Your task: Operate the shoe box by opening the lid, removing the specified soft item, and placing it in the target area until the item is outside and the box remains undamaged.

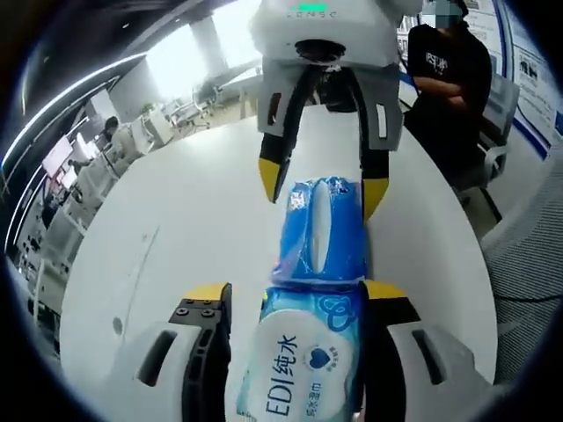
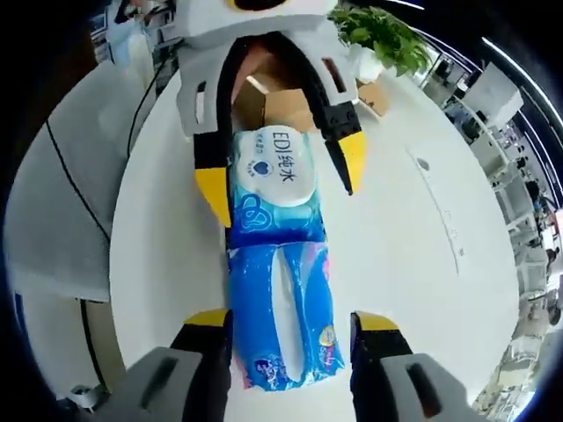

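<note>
Lying on the white tabletop (image 1: 176, 264), two soft packs sit end to end between the two hand-held grippers. One is a wet-wipes pack (image 1: 303, 360) with a white label printed "EDI" and Chinese characters; the other is a blue tissue pack (image 1: 324, 230) with a pale strip along its middle. The two packs touch each other at their ends.

In the left gripper view, the left hand-held gripper (image 1: 299, 294) has its yellow-tipped jaws spread, one on each side of the wet-wipes pack, close to its sides; I cannot tell if they press it. At the far end, the right hand-held gripper (image 1: 324, 189) comes from above with jaws also spread, its tips standing beside the end of the tissue pack.

In the right gripper view the order is reversed: the tissue pack (image 2: 281, 316) lies between the spread jaws of the right hand-held gripper (image 2: 290, 321), and the wet-wipes pack (image 2: 273, 189) lies beyond it, between the jaws of the left hand-held gripper (image 2: 281, 180). Behind that gripper an open brown cardboard box (image 2: 281, 105) stands on the tabletop (image 2: 413, 246), and a green plant (image 2: 378, 35) is near it. Both packs are outside the box.

A person in dark clothes (image 1: 449, 88) stands at the far edge of the tabletop.
</note>
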### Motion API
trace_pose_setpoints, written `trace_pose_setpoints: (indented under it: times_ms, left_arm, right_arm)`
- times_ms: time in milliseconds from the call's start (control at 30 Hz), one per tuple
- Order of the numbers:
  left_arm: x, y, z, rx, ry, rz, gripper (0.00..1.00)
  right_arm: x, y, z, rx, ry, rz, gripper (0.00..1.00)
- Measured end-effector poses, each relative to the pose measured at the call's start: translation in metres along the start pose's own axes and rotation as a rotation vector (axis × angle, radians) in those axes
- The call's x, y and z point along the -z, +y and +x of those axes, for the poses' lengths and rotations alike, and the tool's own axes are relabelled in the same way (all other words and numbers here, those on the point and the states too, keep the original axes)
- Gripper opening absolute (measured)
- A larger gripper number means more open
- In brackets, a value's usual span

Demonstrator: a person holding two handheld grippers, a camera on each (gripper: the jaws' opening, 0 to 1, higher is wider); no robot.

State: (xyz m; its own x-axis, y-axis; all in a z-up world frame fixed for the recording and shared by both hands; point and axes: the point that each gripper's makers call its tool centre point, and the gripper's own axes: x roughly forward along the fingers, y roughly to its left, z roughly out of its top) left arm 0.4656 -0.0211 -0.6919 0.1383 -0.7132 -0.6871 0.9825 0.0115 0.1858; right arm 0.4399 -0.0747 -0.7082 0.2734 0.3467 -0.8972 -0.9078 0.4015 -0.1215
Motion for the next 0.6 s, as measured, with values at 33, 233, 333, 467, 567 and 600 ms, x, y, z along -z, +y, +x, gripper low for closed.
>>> trace_pose_setpoints:
  times_ms: [33,233,333,467,567,600]
  left_arm:
    - [-0.001,0.001,-0.003,-0.002,-0.009,-0.011,0.59]
    - [-0.003,0.016,-0.021,-0.035,-0.062,-0.089,0.60]
    - [0.003,0.024,-0.035,-0.060,-0.080,-0.139,0.60]
    - [0.013,0.032,-0.051,-0.094,-0.091,-0.180,0.60]
    - [0.017,0.038,-0.063,-0.115,-0.112,-0.221,0.60]
    - [0.018,0.040,-0.066,-0.122,-0.116,-0.231,0.60]
  right_arm:
    - [-0.004,-0.001,-0.001,0.003,-0.016,0.017,0.51]
    - [-0.034,-0.007,-0.003,0.033,-0.147,0.153,0.51]
    - [-0.048,-0.013,-0.005,0.053,-0.206,0.208,0.50]
    - [-0.065,-0.018,-0.009,0.063,-0.274,0.265,0.50]
    - [-0.074,-0.016,-0.009,0.069,-0.298,0.278,0.49]
    - [-0.077,-0.016,-0.009,0.069,-0.305,0.284,0.49]
